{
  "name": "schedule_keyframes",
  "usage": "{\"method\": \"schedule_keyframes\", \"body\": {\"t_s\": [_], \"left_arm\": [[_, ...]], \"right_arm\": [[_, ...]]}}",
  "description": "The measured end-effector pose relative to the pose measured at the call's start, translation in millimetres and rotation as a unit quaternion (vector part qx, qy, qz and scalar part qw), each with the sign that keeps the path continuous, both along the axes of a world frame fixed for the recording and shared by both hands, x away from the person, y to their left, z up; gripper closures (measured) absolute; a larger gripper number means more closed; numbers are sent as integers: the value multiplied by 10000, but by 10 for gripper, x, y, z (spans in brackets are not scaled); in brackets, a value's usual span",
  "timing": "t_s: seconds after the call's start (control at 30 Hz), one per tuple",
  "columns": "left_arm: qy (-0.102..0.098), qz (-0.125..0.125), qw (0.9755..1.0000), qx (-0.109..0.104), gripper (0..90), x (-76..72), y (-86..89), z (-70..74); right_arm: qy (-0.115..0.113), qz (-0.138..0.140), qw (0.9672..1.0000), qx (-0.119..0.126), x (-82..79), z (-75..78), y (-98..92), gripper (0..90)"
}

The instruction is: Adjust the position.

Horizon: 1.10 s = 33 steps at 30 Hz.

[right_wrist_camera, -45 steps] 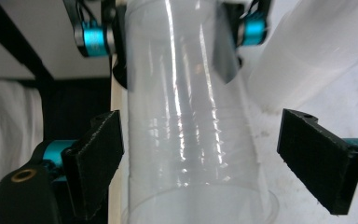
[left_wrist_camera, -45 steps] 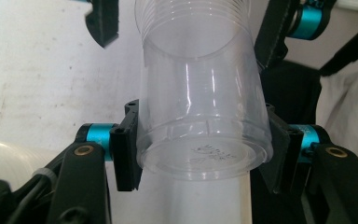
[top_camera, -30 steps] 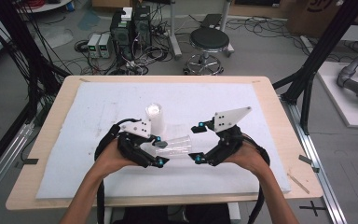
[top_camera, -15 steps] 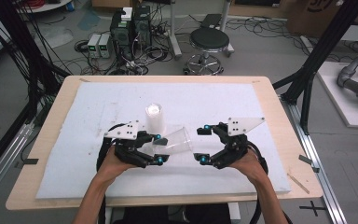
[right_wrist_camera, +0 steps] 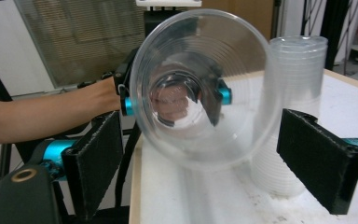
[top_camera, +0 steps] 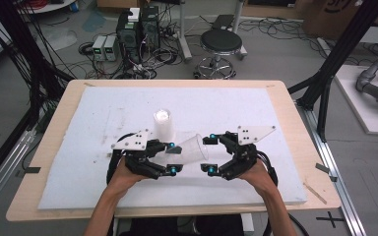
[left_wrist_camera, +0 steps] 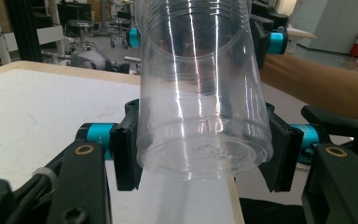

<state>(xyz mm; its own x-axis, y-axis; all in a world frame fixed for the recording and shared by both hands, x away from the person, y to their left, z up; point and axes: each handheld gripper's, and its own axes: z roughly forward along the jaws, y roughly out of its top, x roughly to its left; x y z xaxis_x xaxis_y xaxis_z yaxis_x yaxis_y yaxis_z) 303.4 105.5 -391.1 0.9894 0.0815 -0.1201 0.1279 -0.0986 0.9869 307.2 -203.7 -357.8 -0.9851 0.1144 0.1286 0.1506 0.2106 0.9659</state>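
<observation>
One white-padded surface point(top_camera: 256, 113) carries everything; a stack of clear cups point(top_camera: 163, 125) stands upright near its middle. Just in front of that stack, toward the near edge, a single clear cup point(top_camera: 189, 150) lies on its side in the air, its base clamped between the left claw's point(top_camera: 172, 157) pads, mouth toward the right claw point(top_camera: 207, 154). That right claw stands open, its pads flanking the rim, seemingly without touching it

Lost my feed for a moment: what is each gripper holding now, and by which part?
The left gripper clamps a clear plastic cup by its base end. The right gripper stands open at the cup's mouth, holding nothing.
</observation>
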Motion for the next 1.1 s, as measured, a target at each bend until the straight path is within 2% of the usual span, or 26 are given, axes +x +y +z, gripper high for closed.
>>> {"method": "schedule_keyframes", "body": {"t_s": [0.43, 0.57, 0.8, 1.1], "left_arm": [[-70, -161, 9998, -58, 417, -11, -135, -9], [-69, -149, 9998, -85, 416, -13, -128, -9], [-83, -190, 9997, -88, 417, -21, -127, -20], [-91, -218, 9997, -87, 417, -23, -126, -21]], "right_arm": [[83, 176, 9998, 98, 20, -33, 133, 152], [143, 217, 9995, 169, 33, -45, 150, 165], [188, 303, 9990, 270, 32, -41, 138, 242], [165, 346, 9988, 314, 38, -48, 134, 260]]}}
